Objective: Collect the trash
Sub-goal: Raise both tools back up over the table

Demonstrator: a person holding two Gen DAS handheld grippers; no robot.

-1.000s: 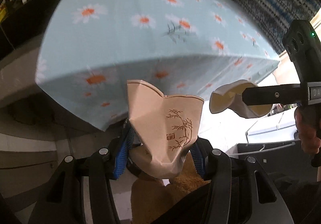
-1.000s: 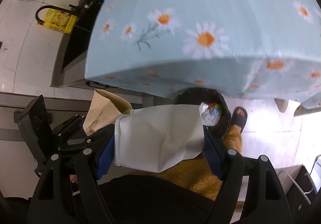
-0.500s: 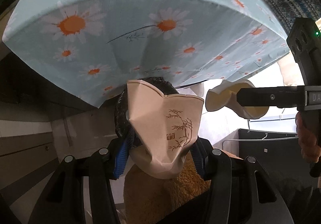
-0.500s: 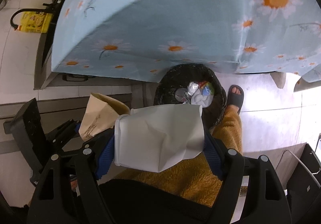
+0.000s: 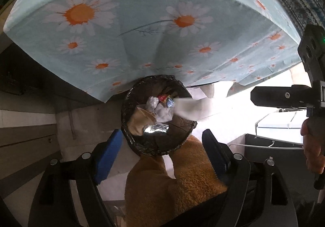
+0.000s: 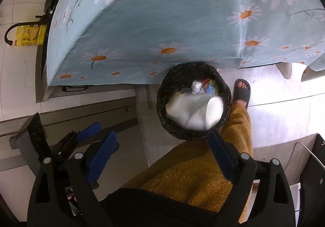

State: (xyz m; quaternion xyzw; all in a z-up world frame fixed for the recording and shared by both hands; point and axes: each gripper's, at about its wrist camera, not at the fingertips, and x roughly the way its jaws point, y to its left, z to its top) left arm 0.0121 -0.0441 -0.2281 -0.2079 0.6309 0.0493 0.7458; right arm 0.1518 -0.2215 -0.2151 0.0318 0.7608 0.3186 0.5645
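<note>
Daisy-print tablecloth (image 6: pixel 162 23) hangs over the black bin (image 6: pixel 162 109); both grippers, left (image 5: pixel 162 149) and right (image 6: pixel 162 151), gape empty above it (beige cup (image 5: pixel 140 121) inside, white cup (image 6: pixel 195 111) blurred at the mouth).

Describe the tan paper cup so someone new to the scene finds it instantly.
Start at the daisy-print blue tablecloth; just below its hanging edge on the floor stands a round trash bin with a black liner. The tan paper cup lies crumpled inside, against the bin's left wall. It is the only tan piece there: its neighbours are silver foil, white wrappers and a blurred white cup dropping in.
</note>
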